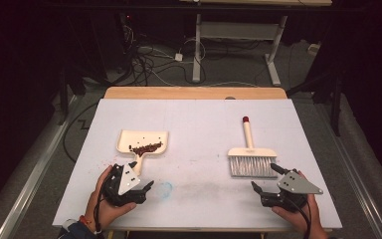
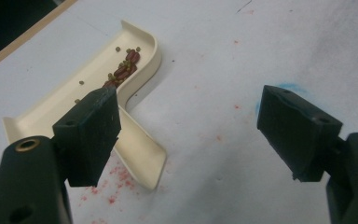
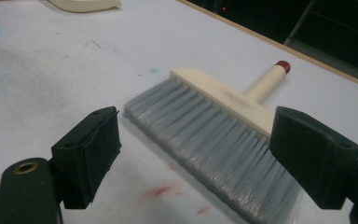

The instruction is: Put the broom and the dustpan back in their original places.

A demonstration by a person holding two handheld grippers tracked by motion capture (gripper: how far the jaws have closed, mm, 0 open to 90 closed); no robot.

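The dustpan [image 1: 143, 141] with beans [image 1: 146, 148] sits left of middle, the brush [image 1: 250, 158] at right. The left gripper [image 1: 140, 186] and right gripper [image 1: 267, 178] gape wide, holding nothing. A tilted lift could spill beans.

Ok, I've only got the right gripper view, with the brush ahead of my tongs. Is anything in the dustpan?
Observer: Yes, a small pile of beans lies in the dustpan, at the handle side.
Operator: Where are the left tongs?
Observer: The left tongs are open at the handle, not closed on it.
Operator: Anything spilled there?
Observer: Red specks lie by the handle's end, too small to tell what they are.
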